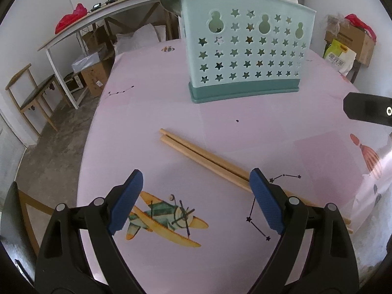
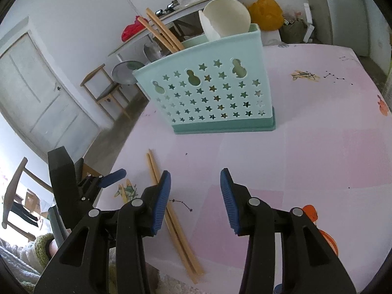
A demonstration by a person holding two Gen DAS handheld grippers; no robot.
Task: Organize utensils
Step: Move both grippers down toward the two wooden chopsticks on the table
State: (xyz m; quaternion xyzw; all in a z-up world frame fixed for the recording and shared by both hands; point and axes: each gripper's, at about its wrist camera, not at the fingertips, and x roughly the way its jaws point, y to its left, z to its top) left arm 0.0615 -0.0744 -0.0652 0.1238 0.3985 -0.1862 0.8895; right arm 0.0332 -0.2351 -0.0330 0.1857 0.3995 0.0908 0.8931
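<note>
Utensil holder [image 1: 245, 56]: smooth matt plastic, star-perforated. Chopsticks [image 1: 203, 156]: bare pale wood, matt. Bench [image 1: 269, 127]: covered w/ smooth printed cloth, slight sheen. Jaws: ribbed blue pads on black plastic. Bowl [image 2: 226, 18]: smooth, cream.

Each camera sat just behind its own gripper, low over the table [image 1: 245, 127], looking forward along the fingers. Both views shared the holder [image 1: 245, 56] [image 2: 210, 93] ahead and the chopsticks [image 1: 203, 156] [image 2: 176, 223] lying near the fingertips.
</note>
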